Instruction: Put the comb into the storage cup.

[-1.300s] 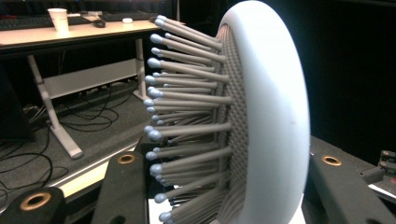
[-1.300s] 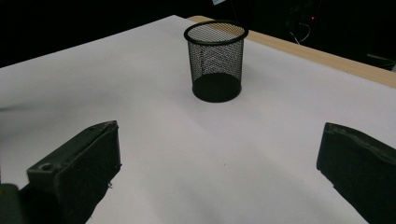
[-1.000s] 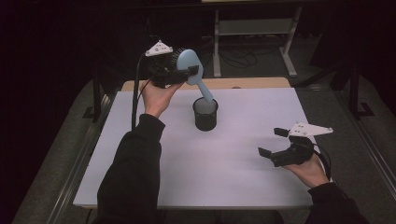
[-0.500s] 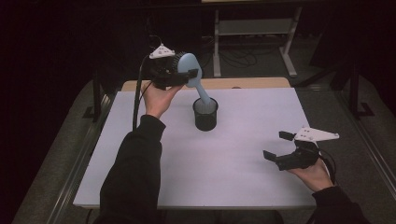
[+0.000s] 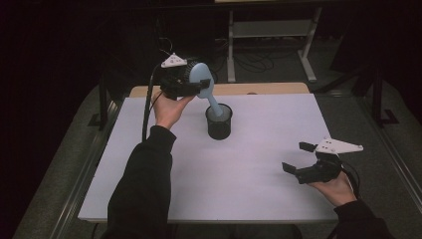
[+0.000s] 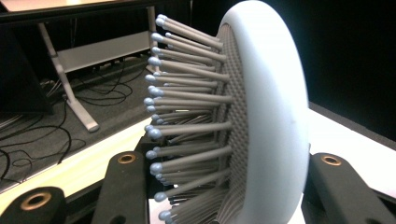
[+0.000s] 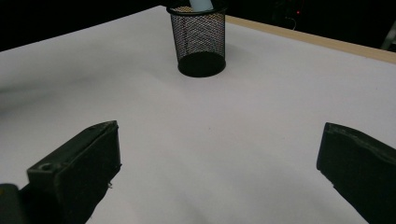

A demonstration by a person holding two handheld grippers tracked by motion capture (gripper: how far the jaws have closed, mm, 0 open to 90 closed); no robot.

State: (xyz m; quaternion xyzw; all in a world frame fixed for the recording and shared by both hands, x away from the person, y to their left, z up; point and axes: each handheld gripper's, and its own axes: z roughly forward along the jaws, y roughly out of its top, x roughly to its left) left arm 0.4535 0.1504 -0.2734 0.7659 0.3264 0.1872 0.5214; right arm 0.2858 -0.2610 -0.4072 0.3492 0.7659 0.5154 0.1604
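While your left tool (image 5: 196, 87) clamps the head of the pale blue hairbrush (image 5: 201, 78), the brush tilts with its handle down inside the black mesh cup (image 5: 219, 121), which stands on the white tabletop (image 5: 249, 169) toward the far side. Your right tool (image 5: 303, 162) hangs over the near right corner, jaws spread wide with nothing between them.

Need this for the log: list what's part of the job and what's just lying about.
In the job: left gripper shut on light-blue hairbrush; handle end in black mesh cup.
Not in it: right gripper, open; white table sheet; metal stand behind.
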